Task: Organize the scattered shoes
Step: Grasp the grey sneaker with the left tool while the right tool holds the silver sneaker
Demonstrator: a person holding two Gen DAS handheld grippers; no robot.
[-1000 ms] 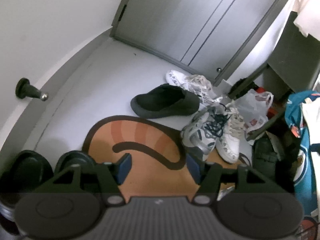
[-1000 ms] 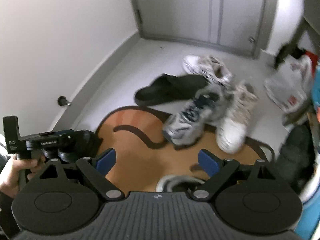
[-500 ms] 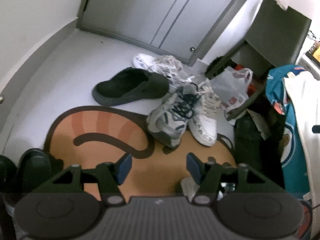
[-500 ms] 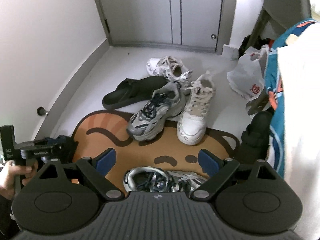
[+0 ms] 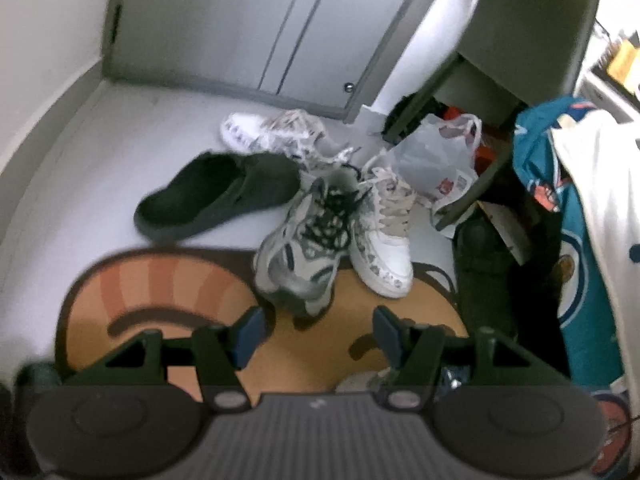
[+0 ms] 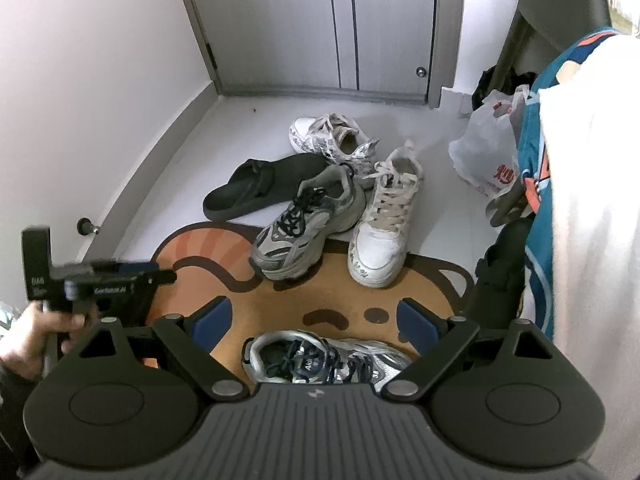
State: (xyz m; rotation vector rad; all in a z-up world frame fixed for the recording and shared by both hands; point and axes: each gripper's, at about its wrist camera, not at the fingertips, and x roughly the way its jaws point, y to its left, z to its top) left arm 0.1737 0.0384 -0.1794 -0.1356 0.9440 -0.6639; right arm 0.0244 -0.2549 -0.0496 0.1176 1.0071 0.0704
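Left gripper [image 5: 316,330] low in frame, jaws apart with nothing between them, hanging over an orange doormat [image 5: 160,300] with brown stripes. Beyond it a grey running shoe [image 5: 304,252] with dark laces sits partly on the mat, touching a white sneaker [image 5: 390,240] on its right; a black slipper [image 5: 216,194] lies on the pale floor to the left, and a patterned white sneaker [image 5: 276,136] behind it near the grey door [image 5: 240,28]. White plastic bag [image 5: 436,160] beside a dark rack at right; picture slightly blurred.
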